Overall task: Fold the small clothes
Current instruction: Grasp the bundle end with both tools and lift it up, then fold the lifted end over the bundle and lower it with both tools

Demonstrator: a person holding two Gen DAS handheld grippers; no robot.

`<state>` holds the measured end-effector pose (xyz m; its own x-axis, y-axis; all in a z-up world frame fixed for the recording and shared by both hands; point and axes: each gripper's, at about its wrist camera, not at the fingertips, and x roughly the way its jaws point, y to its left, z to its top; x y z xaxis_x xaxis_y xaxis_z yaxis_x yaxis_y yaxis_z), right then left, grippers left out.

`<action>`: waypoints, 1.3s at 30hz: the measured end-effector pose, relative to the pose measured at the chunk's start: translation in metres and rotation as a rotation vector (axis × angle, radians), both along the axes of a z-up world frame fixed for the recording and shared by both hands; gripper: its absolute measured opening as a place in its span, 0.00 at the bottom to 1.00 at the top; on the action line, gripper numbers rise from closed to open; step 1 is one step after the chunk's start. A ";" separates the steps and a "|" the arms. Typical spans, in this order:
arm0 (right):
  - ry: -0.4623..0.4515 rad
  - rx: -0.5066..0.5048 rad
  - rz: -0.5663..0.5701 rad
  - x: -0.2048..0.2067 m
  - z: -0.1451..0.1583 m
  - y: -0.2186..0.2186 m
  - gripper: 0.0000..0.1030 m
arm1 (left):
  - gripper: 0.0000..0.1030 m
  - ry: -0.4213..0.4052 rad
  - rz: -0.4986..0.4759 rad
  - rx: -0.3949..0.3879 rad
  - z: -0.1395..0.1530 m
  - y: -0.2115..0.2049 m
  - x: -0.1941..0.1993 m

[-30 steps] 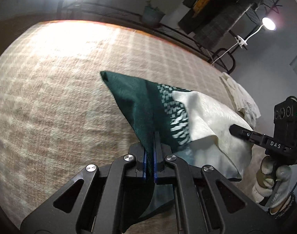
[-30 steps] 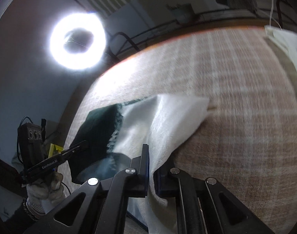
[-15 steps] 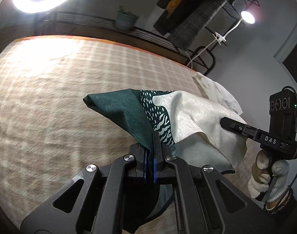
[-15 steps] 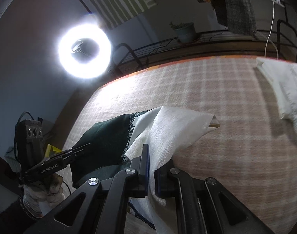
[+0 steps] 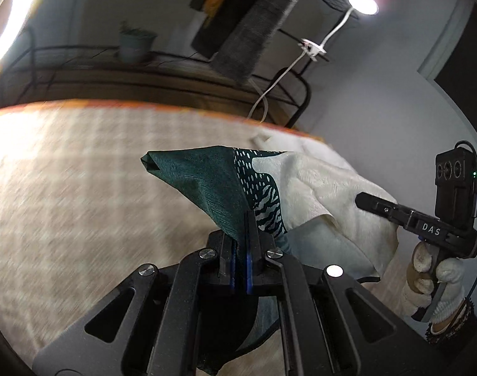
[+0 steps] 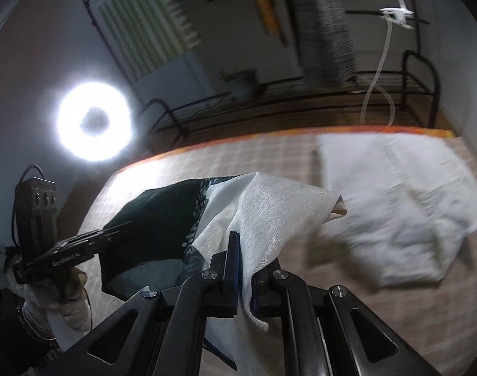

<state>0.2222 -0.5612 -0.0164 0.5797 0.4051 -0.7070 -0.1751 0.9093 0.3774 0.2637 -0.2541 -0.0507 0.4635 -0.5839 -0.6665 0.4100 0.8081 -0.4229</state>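
Note:
A small garment, dark green at one end (image 5: pixel 204 181) and cream-white at the other (image 6: pixel 269 210), hangs lifted between both grippers above the table. My left gripper (image 5: pixel 243 235) is shut on the green end. My right gripper (image 6: pixel 243 260) is shut on the white end; it also shows in the left wrist view (image 5: pixel 382 206) at the right. The left gripper shows in the right wrist view (image 6: pixel 113 232) at the lower left. The garment's lower part is hidden behind the gripper bodies.
The table is covered by a beige checked cloth (image 5: pixel 66 188) with an orange far edge. A white garment (image 6: pixel 404 206) lies spread on it at the right. Behind stand a black metal rack (image 6: pixel 404 72), a potted plant (image 5: pixel 133 44) and a ring light (image 6: pixel 94 125).
Both grippers have lifted the garment off the table and tilted upward, so more of the room shows. The garment's corners have drawn closer to the fingers. The grip is unchanged.

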 end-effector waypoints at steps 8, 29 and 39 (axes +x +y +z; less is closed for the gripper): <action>-0.057 -0.070 -0.094 0.031 0.019 -0.090 0.03 | 0.01 -0.063 -0.064 -0.011 0.010 -0.102 0.046; 0.007 -0.260 -0.227 0.087 -0.030 -0.219 0.32 | 0.45 -0.063 -0.158 0.118 -0.038 -0.232 0.080; -0.046 -0.275 -0.256 0.063 0.003 -0.211 0.45 | 0.56 -0.152 -0.147 0.167 -0.008 -0.214 0.043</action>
<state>0.2856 -0.7723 -0.0131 0.6711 0.0414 -0.7402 0.0603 0.9921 0.1101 0.3071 -0.4680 -0.0590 0.4837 -0.5399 -0.6888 0.5767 0.7886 -0.2132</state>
